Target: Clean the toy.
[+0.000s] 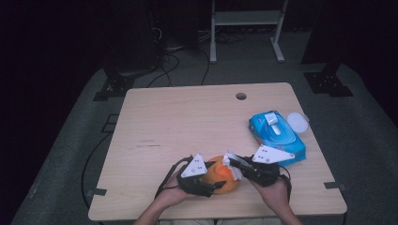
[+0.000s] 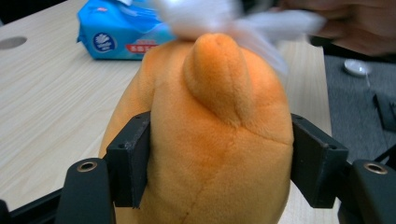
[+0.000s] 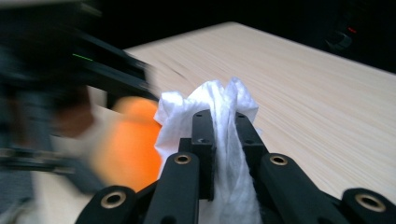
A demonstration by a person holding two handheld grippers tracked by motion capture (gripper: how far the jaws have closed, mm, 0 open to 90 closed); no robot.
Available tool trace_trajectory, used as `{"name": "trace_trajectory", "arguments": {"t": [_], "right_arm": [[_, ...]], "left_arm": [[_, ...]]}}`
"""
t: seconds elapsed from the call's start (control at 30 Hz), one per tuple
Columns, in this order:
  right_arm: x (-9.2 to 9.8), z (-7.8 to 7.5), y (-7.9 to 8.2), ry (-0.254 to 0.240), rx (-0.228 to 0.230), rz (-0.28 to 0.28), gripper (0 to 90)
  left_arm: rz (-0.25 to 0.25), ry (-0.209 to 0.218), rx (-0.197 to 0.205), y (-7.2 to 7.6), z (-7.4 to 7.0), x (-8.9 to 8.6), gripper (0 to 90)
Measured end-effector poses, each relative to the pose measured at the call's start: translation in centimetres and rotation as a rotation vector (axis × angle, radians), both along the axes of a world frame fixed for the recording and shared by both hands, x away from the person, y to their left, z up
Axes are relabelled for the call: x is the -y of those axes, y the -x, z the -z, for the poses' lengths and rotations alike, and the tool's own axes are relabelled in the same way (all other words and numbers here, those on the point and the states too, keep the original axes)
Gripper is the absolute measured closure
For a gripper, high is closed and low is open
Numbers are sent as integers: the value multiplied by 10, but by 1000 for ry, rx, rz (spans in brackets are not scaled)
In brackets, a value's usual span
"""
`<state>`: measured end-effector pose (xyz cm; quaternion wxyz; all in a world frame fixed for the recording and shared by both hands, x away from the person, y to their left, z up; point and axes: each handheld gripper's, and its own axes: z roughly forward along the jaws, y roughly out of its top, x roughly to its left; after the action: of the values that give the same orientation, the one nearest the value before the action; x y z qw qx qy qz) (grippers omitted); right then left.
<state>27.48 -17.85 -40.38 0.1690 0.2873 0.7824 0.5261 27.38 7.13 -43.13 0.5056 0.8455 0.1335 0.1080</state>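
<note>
An orange plush toy [image 1: 219, 179] lies near the table's front edge between both hands. My left gripper [image 1: 212, 185] is shut on it, and in the left gripper view the two black pads [image 2: 132, 158] press into the sides of the toy [image 2: 219, 140]. My right gripper [image 3: 225, 126] is shut on a crumpled white wipe [image 3: 184, 114], which it holds against the toy's upper end [image 3: 133, 144]. In the high view the right gripper [image 1: 236, 165] comes in from the right with the wipe [image 1: 231, 161] at its tip. The wipe [image 2: 201, 16] looks blurred above the toy.
A blue pack of wet wipes [image 1: 277, 133] lies at the right of the wooden table [image 1: 187, 117], just behind my right hand. A white round lid [image 1: 298, 122] sits beside it. A cable hole [image 1: 241, 96] is near the far edge.
</note>
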Motion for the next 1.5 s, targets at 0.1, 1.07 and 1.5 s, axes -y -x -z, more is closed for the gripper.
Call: {"name": "trace_trajectory", "arguments": {"t": [0.1, 1.07, 1.5], "right_arm": [[9, 5, -6, -32, -56, 10, 811], [8, 9, -8, 49, -52, 15, 810], [13, 8, -8, -48, -90, -12, 809]], "left_arm": [[12, -1, 12, 0, 1, 1, 306], [64, -15, 49, 0, 5, -4, 265], [56, 8, 21, -8, 7, -15, 269]]}}
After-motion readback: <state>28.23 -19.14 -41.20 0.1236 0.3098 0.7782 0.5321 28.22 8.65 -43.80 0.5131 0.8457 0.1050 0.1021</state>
